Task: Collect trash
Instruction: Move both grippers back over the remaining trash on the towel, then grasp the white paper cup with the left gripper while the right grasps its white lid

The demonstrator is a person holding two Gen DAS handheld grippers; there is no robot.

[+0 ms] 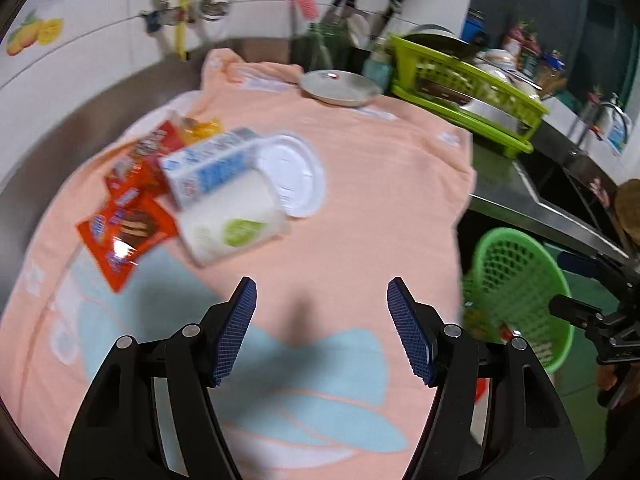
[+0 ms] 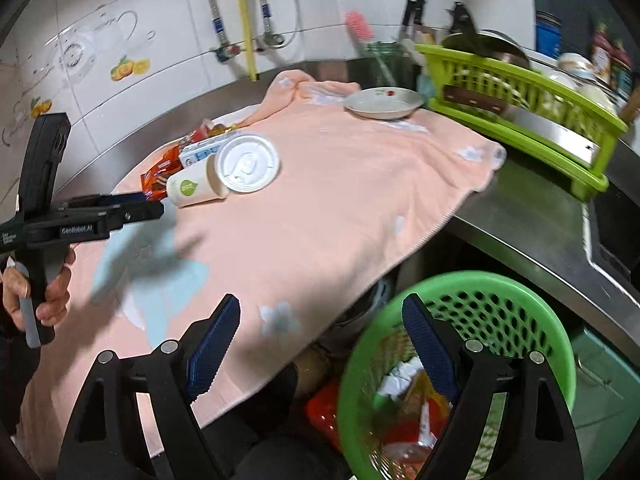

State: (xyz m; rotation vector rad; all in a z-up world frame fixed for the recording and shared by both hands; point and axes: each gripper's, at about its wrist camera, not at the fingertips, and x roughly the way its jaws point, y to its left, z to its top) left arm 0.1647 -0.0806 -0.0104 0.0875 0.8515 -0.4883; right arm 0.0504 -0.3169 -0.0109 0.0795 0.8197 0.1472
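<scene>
2 orange wrappers (image 1: 124, 236), basket trash (image 2: 404, 400) right-view only

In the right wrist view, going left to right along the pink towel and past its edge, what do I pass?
Left gripper → paper cup → white lid → metal plate → green dish rack; the green trash basket sits lower right, below the counter.

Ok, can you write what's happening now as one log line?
left gripper: open, empty | right gripper: open, empty | paper cup, wrappers: on towel | green basket: holds trash
</scene>
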